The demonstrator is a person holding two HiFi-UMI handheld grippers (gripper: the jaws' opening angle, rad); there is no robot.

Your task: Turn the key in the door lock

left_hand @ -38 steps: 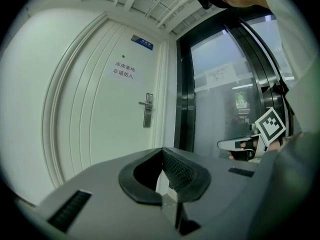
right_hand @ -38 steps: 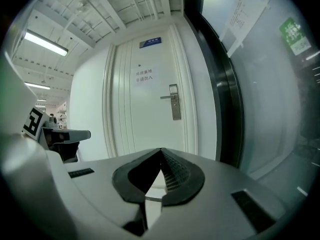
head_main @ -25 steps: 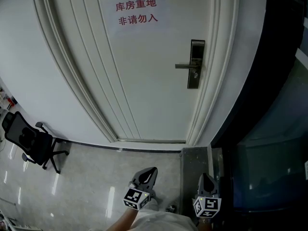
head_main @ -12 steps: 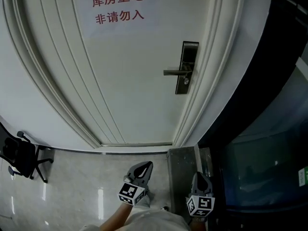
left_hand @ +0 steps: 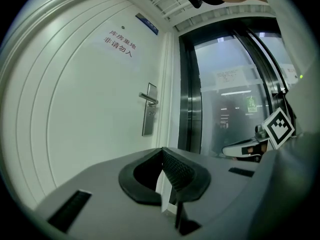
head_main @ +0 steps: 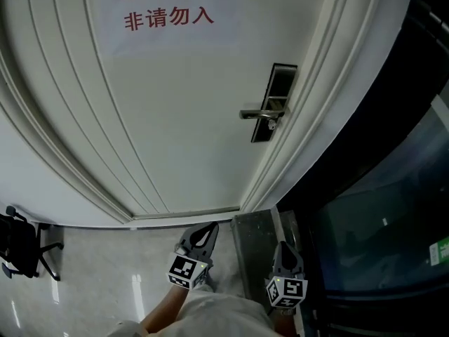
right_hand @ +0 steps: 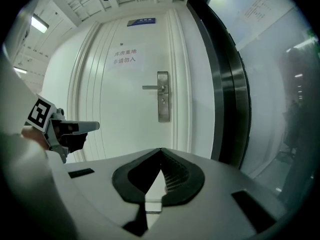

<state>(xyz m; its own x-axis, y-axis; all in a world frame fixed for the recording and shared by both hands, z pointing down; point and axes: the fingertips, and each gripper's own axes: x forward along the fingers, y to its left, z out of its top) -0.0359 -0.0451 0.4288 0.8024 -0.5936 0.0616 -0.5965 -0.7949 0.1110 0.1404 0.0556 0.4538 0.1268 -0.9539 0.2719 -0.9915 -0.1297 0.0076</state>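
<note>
At the right edge of the door (head_main: 175,118), the lock plate (head_main: 275,93) carries a lever handle (head_main: 256,113) pointing left; any key there is too small for us to tell. Well apart, below the door's bottom edge, our left gripper (head_main: 209,229) and right gripper (head_main: 283,248) are each closed tip to tip, holding nothing.

I am looking down on a pale, glossy tiled floor (head_main: 98,262), and it is throwing back soft streaks of ceiling light. A black office chair (head_main: 19,244) is standing on the tiles at the far left edge, its legs spreading out over them. Toward the right, a darker grey stone strip (head_main: 254,241) is running across the floor, lying flush beside the pale tiles and well apart from the chair.
</note>
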